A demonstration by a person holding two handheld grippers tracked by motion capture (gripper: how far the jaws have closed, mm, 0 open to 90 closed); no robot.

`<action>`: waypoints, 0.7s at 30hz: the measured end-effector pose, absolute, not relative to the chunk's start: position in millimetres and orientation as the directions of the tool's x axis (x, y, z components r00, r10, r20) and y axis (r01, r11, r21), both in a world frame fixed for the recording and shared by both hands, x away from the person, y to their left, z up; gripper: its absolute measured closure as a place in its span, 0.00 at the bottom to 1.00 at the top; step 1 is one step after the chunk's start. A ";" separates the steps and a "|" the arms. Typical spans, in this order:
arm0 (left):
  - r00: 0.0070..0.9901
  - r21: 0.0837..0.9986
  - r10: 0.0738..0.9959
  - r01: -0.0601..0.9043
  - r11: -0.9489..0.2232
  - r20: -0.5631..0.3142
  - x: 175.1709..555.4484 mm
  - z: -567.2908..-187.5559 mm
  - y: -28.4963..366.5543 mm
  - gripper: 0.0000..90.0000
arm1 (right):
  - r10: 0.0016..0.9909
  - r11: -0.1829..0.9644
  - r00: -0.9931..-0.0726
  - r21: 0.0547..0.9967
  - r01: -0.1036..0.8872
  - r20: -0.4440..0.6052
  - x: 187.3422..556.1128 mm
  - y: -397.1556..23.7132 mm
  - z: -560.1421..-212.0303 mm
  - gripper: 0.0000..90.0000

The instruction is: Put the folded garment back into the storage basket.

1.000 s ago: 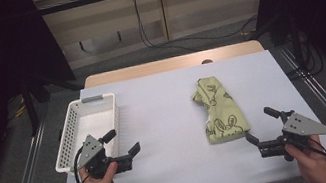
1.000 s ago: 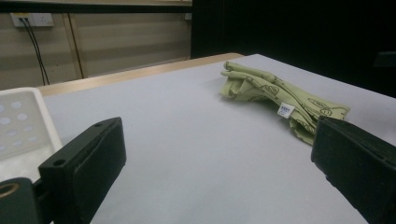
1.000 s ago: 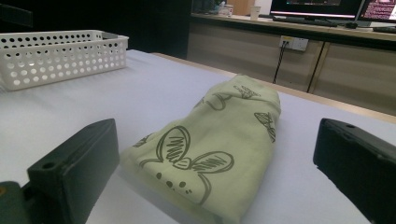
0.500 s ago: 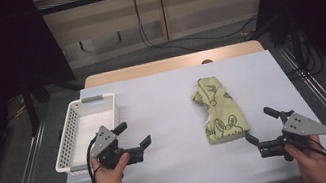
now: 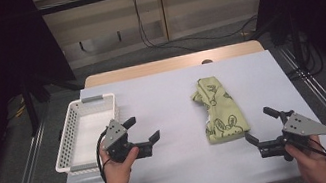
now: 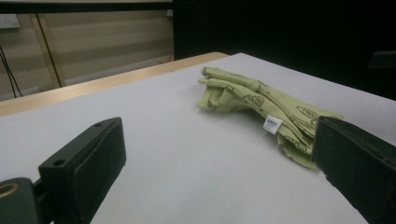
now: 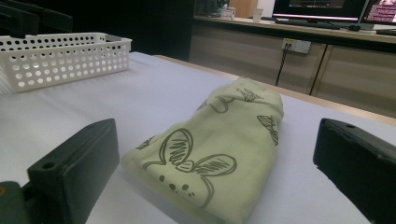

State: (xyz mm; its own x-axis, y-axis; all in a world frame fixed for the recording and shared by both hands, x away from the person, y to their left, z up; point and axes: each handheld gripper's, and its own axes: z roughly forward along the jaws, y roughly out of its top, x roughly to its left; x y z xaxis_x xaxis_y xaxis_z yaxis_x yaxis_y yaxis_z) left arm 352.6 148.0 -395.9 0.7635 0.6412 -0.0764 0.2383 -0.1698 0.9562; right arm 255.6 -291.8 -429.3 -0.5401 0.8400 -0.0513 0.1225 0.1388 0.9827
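Where the white basket sits at the left of the high view, nothing shows inside it. Just right of it, the left gripper hangs with jaws spread, holding nothing. The folded green cloth lies right of centre. At lower right, the right gripper is likewise parted and empty.
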 end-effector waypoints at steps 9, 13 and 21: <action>0.769 0.957 0.634 0.238 -0.166 -0.082 357.6 -396.6 138.6 0.04 | 0.838 0.132 -0.544 0.984 0.123 -0.044 255.3 -291.8 -428.9 0.00; 0.773 0.956 0.628 0.244 -0.166 -0.088 358.6 -396.3 133.7 0.04 | 0.838 0.130 -0.544 0.984 0.122 -0.043 255.1 -291.7 -428.7 0.00; 0.783 0.951 0.617 0.242 -0.191 -0.076 363.1 -397.8 124.7 0.04 | 0.834 0.135 -0.550 0.984 0.117 -0.049 255.6 -291.8 -428.7 0.00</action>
